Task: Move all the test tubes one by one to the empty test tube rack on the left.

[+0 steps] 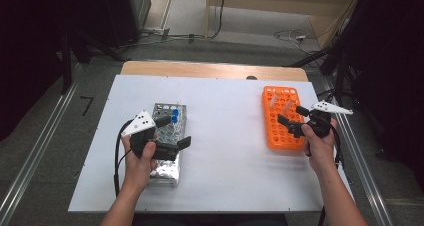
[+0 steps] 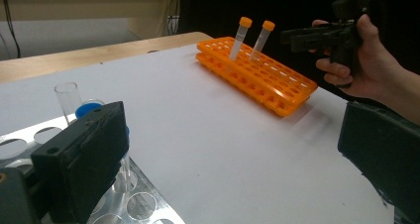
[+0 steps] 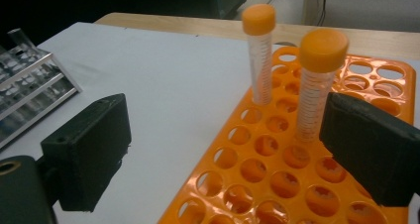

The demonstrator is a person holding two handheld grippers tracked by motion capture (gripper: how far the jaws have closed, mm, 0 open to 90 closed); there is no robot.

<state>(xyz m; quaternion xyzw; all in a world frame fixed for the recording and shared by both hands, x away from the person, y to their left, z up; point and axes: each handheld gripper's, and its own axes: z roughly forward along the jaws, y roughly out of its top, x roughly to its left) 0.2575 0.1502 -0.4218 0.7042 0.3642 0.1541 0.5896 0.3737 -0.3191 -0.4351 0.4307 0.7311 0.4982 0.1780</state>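
An orange tube rack lies at the table's right with two orange-capped tubes standing in its far end. My right gripper hovers open over that rack, just short of the tubes. In the right gripper view the nearer tube stands beside the right jaw, the other tube behind it, and nothing lies between the jaws. At the left, a metal rack holds blue-capped tubes. My left gripper is open and empty above it.
The white table sheet lies bare between the two racks. In the left gripper view a clear uncapped tube and a blue cap stand beside the left jaw. A wooden table edge runs along the back.
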